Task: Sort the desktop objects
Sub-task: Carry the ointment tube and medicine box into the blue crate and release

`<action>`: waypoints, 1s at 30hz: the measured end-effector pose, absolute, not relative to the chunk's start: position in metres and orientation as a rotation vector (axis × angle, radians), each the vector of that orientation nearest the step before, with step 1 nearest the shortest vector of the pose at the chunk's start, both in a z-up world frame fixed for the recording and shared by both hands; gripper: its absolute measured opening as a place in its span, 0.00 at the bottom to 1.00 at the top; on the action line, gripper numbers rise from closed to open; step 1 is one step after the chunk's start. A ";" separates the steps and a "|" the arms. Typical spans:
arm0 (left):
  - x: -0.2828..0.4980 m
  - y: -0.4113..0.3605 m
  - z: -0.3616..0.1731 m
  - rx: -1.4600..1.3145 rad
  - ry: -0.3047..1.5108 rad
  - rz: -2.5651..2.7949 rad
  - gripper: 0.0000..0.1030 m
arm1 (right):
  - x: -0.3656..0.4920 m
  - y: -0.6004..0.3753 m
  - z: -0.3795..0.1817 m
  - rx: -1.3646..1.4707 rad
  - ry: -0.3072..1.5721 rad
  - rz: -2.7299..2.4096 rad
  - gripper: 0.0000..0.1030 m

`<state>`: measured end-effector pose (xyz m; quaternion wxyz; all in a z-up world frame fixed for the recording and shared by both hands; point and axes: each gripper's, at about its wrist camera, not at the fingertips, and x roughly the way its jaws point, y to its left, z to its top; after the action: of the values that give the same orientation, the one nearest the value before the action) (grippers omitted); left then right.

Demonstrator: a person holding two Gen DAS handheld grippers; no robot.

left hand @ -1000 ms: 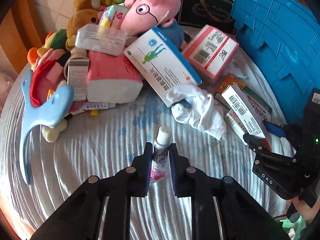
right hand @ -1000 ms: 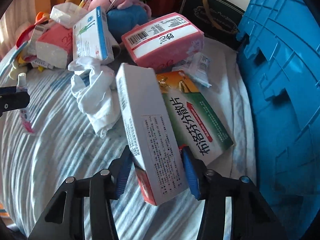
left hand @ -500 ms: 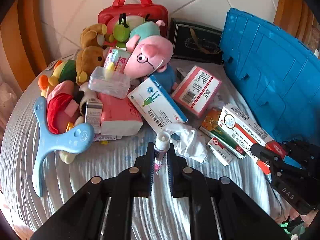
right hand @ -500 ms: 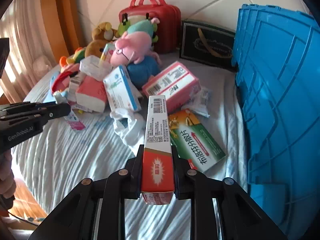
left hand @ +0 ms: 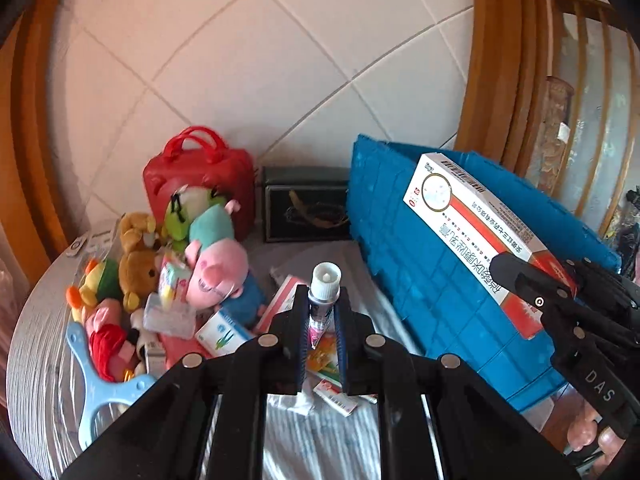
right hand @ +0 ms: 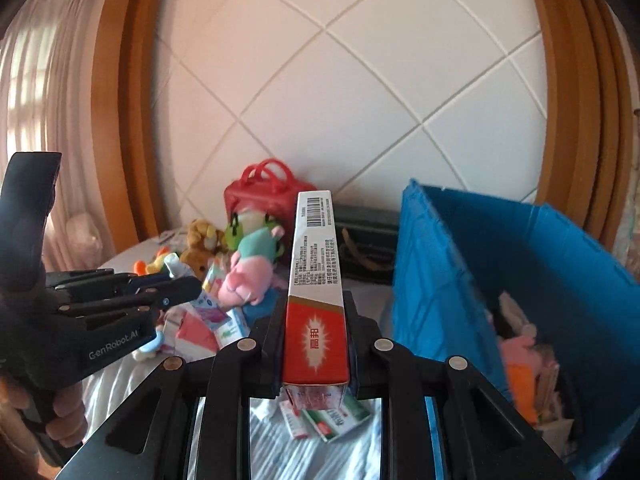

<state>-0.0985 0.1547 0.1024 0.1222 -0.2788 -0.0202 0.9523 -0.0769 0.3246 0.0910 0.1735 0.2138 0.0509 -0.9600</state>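
Striped table (left hand: 36, 360) now lying far below: left tongs (left hand: 322, 322) clenching ointment tube (left hand: 322, 300), right tongs (right hand: 316, 344) gripping medicine carton (right hand: 315, 280), both lifted, nearing blue crate (right hand: 460, 264).

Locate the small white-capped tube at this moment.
The small white-capped tube is clamped upright in the left claw, centre of the left wrist view, raised above the cluttered striped cloth.

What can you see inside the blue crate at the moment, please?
Inside the blue crate, blurred items lie at the bottom: something pink and something orange. Its near wall hides whatever else lies lower down.
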 end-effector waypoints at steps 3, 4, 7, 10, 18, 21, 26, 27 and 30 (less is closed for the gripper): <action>-0.096 0.190 0.130 -0.711 -0.017 2.736 0.11 | -0.073 0.351 0.115 0.537 0.139 -2.797 0.21; -0.096 0.204 0.139 -0.683 -0.005 2.717 0.11 | -0.072 0.362 0.122 0.528 0.139 -2.820 0.21; -0.099 0.247 0.161 -0.644 0.022 2.634 0.11 | -0.078 0.400 0.137 0.563 0.133 -2.868 0.21; -0.108 0.294 0.174 -0.700 0.039 2.527 0.11 | -0.087 0.445 0.149 0.646 0.151 -2.925 0.21; -0.148 0.430 0.166 -0.952 0.210 2.302 0.11 | -0.125 0.555 0.124 1.022 0.325 -2.974 0.21; -0.171 0.469 0.140 -1.149 0.242 2.189 0.11 | -0.141 0.585 0.100 1.208 0.332 -2.910 0.21; -0.187 0.509 0.102 -1.374 0.312 2.066 0.11 | -0.159 0.626 0.071 1.467 0.327 -2.755 0.21; -0.188 0.515 0.097 -1.397 0.331 2.056 0.11 | -0.160 0.635 0.065 1.493 0.327 -2.736 0.21; -0.187 0.524 0.085 -1.428 0.367 2.039 0.11 | -0.165 0.644 0.059 1.532 0.344 -2.696 0.21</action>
<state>-0.1872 0.5245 0.0853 0.3076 -0.5401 0.1388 0.7709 -0.1647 0.6444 0.0586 0.0107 0.4910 0.1103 -0.8641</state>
